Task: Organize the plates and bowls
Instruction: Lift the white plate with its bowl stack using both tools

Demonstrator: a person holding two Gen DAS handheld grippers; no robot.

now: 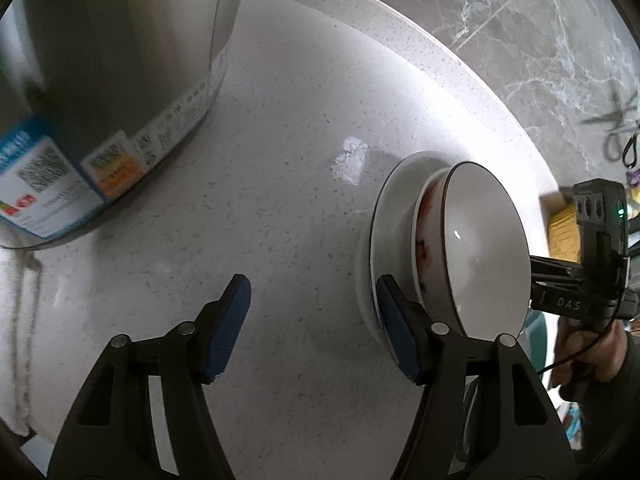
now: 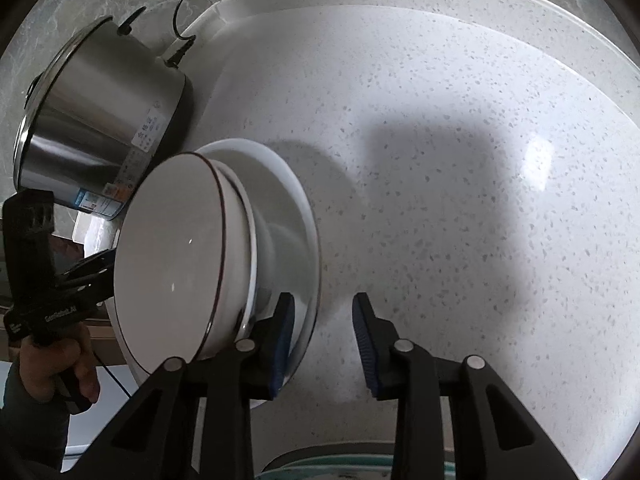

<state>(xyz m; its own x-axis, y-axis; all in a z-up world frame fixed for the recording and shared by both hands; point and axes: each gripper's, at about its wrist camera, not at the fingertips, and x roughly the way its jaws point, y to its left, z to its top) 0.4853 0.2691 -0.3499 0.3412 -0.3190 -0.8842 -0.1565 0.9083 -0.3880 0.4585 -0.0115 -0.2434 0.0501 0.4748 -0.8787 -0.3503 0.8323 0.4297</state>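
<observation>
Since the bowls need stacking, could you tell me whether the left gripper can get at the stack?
Probably yes: the left gripper is open, one pad beside the plate rim, with nothing between them.

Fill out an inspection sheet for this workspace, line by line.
Surface: white speckled stone countertop, a pale scuffed patch near the stack.
Job's things: white dark-rimmed bowl nested on another bowl and a white plate.
Clutter: stainless steel pot with stickers; white cloth.
Grippers: left hand-held gripper and right hand-held gripper open, each with one finger against the stack's edge.
Cables: black cord by the pot.
Surroundings: grey marble-pattern tiles.
</observation>
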